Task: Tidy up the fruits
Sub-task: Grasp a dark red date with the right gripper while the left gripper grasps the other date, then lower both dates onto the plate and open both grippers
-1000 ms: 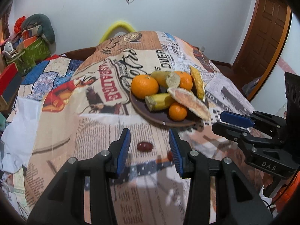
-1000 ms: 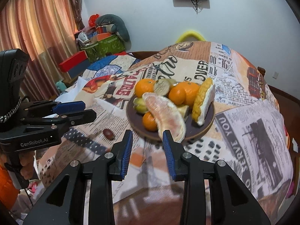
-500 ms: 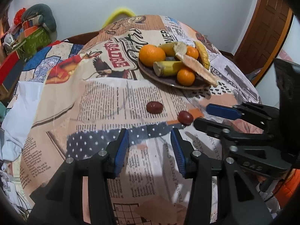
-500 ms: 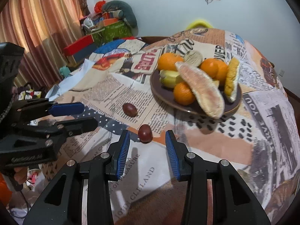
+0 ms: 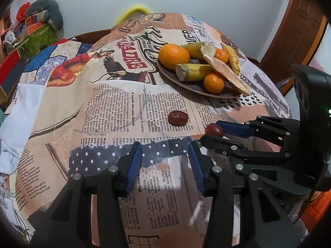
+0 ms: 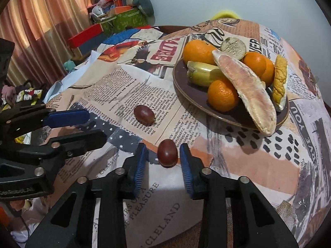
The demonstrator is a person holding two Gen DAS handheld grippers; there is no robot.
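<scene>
bracketing the near grape point(image 6: 167, 153) with the right gripper point(image 6: 163, 161): the grape lies on the cloth point(image 6: 132, 95) between the blue pads, long axis pointing away along the fingers, the right pad close beside it, a gap on the left. the jaws have just been closing but do not yet press it, so they stand parted. the far grape point(image 5: 177, 118) lies ahead of the left gripper point(image 5: 165, 161), which is empty, part open and well short. both grippers tilt steeply down. the plate point(image 6: 192, 101) of fruit sits beyond, apart from both grapes.
</scene>
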